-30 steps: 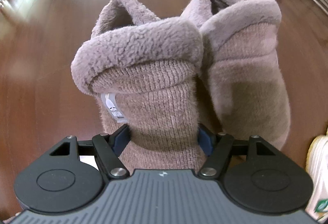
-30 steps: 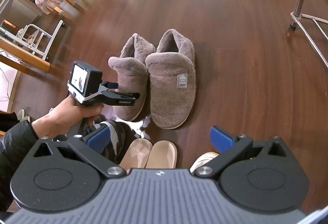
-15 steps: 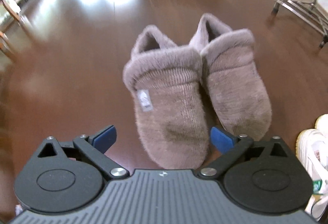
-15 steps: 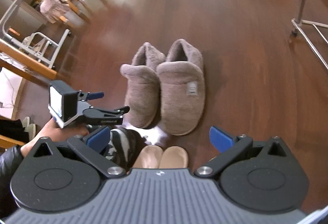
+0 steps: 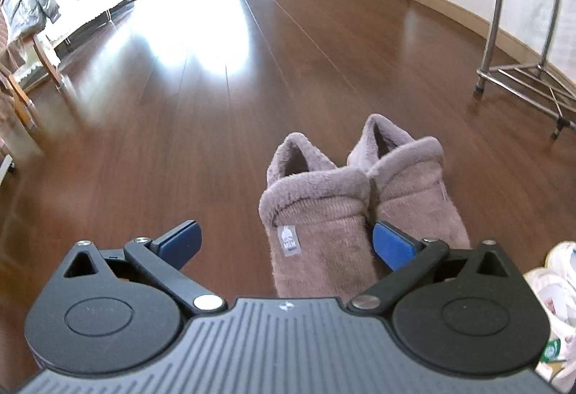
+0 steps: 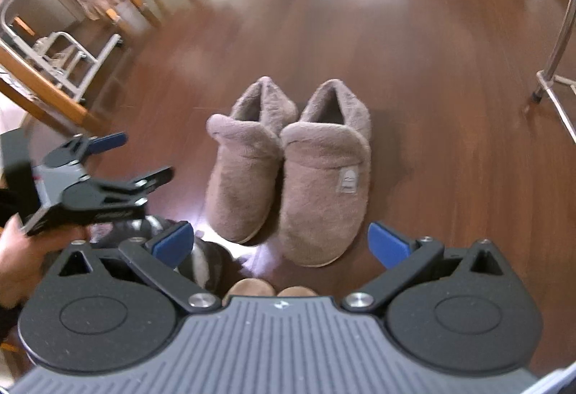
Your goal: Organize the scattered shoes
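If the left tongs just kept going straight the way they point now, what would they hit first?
Most likely the nearer fuzzy taupe slipper, the one with the small grey tag, standing on the dark wooden floor. It sits between the open left tongs in their own view, slightly right of centre; depth is hard to judge.

Two fuzzy taupe slippers (image 6: 288,170) sit upright, side by side and touching, on the dark wood floor (image 6: 432,88).

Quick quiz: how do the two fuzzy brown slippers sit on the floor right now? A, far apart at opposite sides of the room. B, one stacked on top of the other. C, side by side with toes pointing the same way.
C: the two slippers lie next to each other on the wooden floor, toes toward the camera.
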